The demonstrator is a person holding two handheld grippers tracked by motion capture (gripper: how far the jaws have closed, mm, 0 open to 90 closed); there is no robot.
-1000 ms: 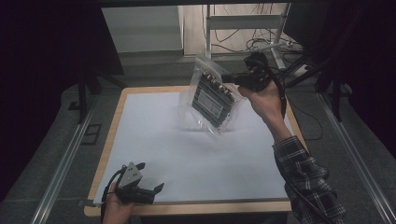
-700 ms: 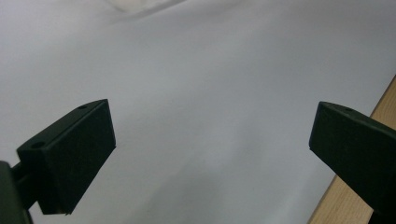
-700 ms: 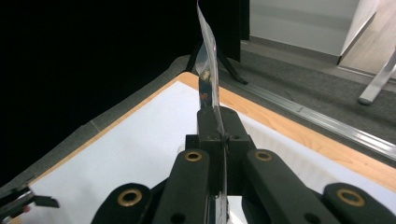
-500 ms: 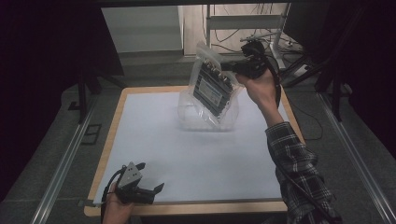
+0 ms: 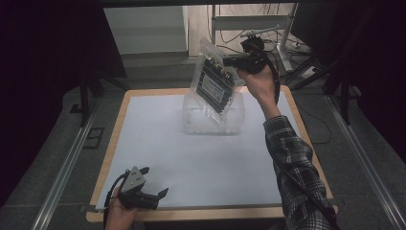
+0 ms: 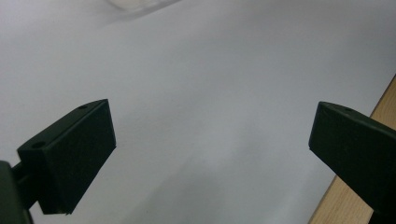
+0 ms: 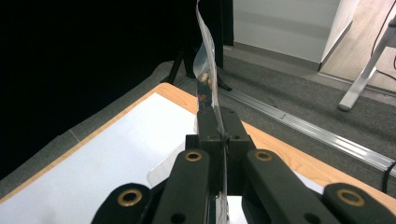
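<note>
My right gripper (image 5: 231,61) is raised above the table's far edge, shut on the upper edge of a clear plastic bag (image 5: 216,81) with a dark circuit board inside. In the right gripper view the bag (image 7: 206,60) rises edge-on from the closed right gripper (image 7: 218,117). The bag hangs tilted over a clear plastic tub (image 5: 196,120) on the white sheet (image 5: 191,158); I cannot tell whether they touch. My left gripper (image 5: 155,181) rests at the near left corner, open and holding nothing. In its own view the left gripper (image 6: 212,135) stands wide apart over the bare white sheet (image 6: 210,70).
The white sheet covers a wooden table (image 5: 294,110) whose edge shows beside the left gripper's far jaw (image 6: 383,107). Metal rails (image 5: 62,167) run along both sides on the grey floor. Cables and a stand base (image 5: 282,48) lie beyond the far edge.
My right gripper has lifted the bag higher and carried it toward the far edge, leaving the clear tub uncovered on the sheet. The left gripper has stayed put.
</note>
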